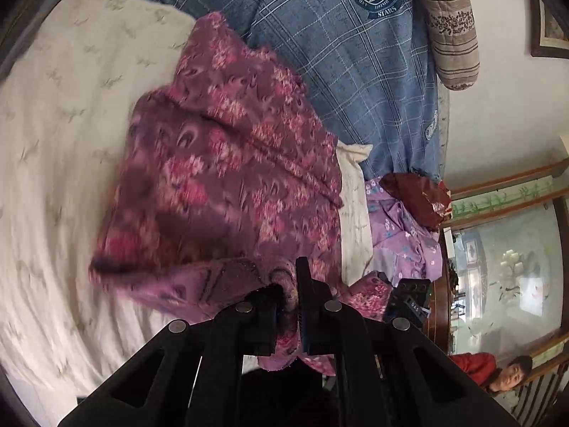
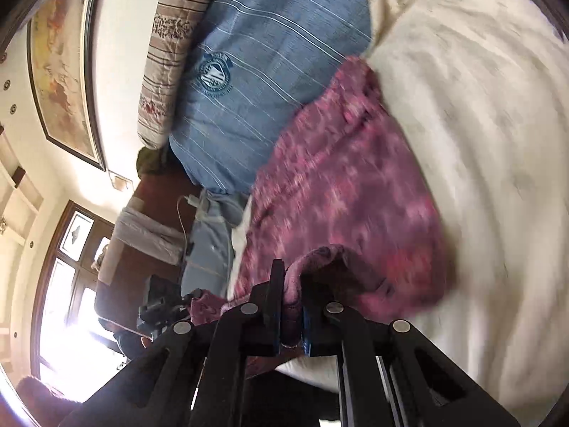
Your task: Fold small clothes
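Room: bedroom, cream bedsheet with a blue checked quilt at its far end.
Garment: purple flowered cloth spread on the sheet, near edge lifted.
Left gripper: clamped on a bunched hem of the cloth.
Right gripper: pinching another fold of that cloth.
Containers: none visible; lilac clothes lie loose beside the sheet.

Here's the bed, cream sheet rumpled, and spread across it a purple floral garment. A blue checked quilt lies heaped just beyond, a lilac flowered cloth beside it.
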The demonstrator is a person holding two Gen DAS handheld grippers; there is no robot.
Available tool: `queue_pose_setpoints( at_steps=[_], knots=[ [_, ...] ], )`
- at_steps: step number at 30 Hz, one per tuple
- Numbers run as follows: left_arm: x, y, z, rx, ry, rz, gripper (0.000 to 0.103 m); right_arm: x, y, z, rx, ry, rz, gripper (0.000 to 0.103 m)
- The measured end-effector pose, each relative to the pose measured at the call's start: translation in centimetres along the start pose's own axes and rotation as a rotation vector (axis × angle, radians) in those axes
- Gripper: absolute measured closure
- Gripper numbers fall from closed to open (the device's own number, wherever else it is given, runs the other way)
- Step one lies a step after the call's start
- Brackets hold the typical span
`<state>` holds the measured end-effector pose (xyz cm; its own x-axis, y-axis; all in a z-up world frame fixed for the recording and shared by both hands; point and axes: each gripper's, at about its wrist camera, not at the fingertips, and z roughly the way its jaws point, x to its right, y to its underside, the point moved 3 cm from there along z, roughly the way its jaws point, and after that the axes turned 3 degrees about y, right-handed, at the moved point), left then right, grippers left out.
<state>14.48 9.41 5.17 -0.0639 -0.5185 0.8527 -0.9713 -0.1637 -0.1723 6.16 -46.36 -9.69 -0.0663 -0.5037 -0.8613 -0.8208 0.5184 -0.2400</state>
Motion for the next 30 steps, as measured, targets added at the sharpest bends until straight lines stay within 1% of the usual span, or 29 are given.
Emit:
queue_pose_setpoints(
  at_steps=[2, 4, 5, 6, 7, 8, 9, 10, 11, 12, 13, 14, 15, 16, 17, 19, 21, 24, 26, 27, 29, 30],
  knots=[
    [1.9, -4.3, 1.0, 0.039, -0.017, 0.018, 0.096, -0.8, -4.2, 2.0, 0.024, -0.018, -0.007, 0.096],
    [3.5, -9.9, 1.3, 0.119, -0.024, 0.040, 0.095, -2.1, -8.8, 3.7, 0.072, -0.027, -0.020, 0.096],
    [4.0, -12.8, 1.7, 0.168, -0.071, 0.062, 0.085, -2.7, -11.6, 4.8, 0.104, -0.043, -0.018, 0.096],
    [3.7, -15.8, 2.6, 0.197, -0.176, 0.064, 0.077, -3.0, -14.0, 5.6, 0.128, -0.045, -0.020, 0.091],
    [2.5, -18.2, 3.6, 0.204, -0.294, 0.008, 0.065, -3.0, -16.6, 6.9, 0.146, 0.015, -0.028, 0.090],
    [1.1, -20.0, 4.4, 0.201, -0.380, -0.055, 0.065, -2.5, -18.8, 8.2, 0.164, 0.128, -0.021, 0.080],
    [-0.3, -21.3, 5.0, 0.192, -0.418, -0.117, 0.068, -1.8, -20.3, 9.3, 0.166, 0.217, -0.009, 0.077],
    [-1.3, -21.8, 5.0, 0.194, -0.396, -0.164, 0.070, -1.2, -21.3, 10.3, 0.154, 0.294, -0.007, 0.077],
    [-1.8, -22.0, 4.7, 0.202, -0.352, -0.186, 0.070, -1.0, -21.2, 10.5, 0.149, 0.314, -0.006, 0.077],
    [-2.0, -21.9, 4.2, 0.213, -0.308, -0.193, 0.070, -0.9, -20.9, 10.6, 0.139, 0.306, -0.017, 0.077],
    [-2.0, -21.4, 3.6, 0.223, -0.264, -0.186, 0.064, -0.9, -20.1, 10.5, 0.130, 0.298, -0.041, 0.076],
    [-2.0, -20.4, 2.9, 0.231, -0.221, -0.178, 0.054, -0.9, -19.1, 10.2, 0.123, 0.311, -0.062, 0.072],
    [-2.0, -18.9, 2.1, 0.233, -0.186, -0.167, 0.049, -0.7, -17.9, 9.8, 0.113, 0.320, -0.072, 0.070],
    [-2.0, -17.3, 1.5, 0.227, -0.173, -0.146, 0.039, -0.5, -16.6, 9.3, 0.101, 0.304, -0.072, 0.070],
    [-1.9, -15.5, 1.3, 0.211, -0.176, -0.125, 0.038, -0.2, -15.1, 8.7, 0.090, 0.284, -0.060, 0.070],
    [-2.0, -11.3, 1.0, 0.159, -0.158, -0.086, 0.037, 0.7, -12.5, 7.1, 0.071, 0.238, -0.021, 0.065],
    [-2.7, -6.8, 1.3, 0.106, -0.120, -0.087, 0.037, 1.2, -9.2, 5.9, 0.057, 0.176, 0.030, 0.054],
    [-4.1, -3.2, 1.5, 0.081, -0.070, -0.125, 0.035, 2.2, -5.2, 4.6, 0.032, 0.122, 0.089, 0.043],
    [-5.5, -2.5, 2.4, 0.068, -0.053, -0.158, 0.036, 2.9, -3.4, 4.7, 0.010, 0.120, 0.115, 0.042],
    [-6.1, -2.3, 2.9, 0.070, -0.069, -0.182, 0.036, 3.3, -2.9, 5.0, 0.002, 0.132, 0.137, 0.042],
    [-7.1, -2.8, 4.0, 0.075, -0.077, -0.210, 0.036, 4.0, -2.6, 5.5, 0.000, 0.125, 0.182, 0.042],
    [-7.3, -3.2, 4.4, 0.083, -0.079, -0.228, 0.036, 4.2, -2.7, 5.9, 0.013, 0.116, 0.194, 0.042]
  ],
)
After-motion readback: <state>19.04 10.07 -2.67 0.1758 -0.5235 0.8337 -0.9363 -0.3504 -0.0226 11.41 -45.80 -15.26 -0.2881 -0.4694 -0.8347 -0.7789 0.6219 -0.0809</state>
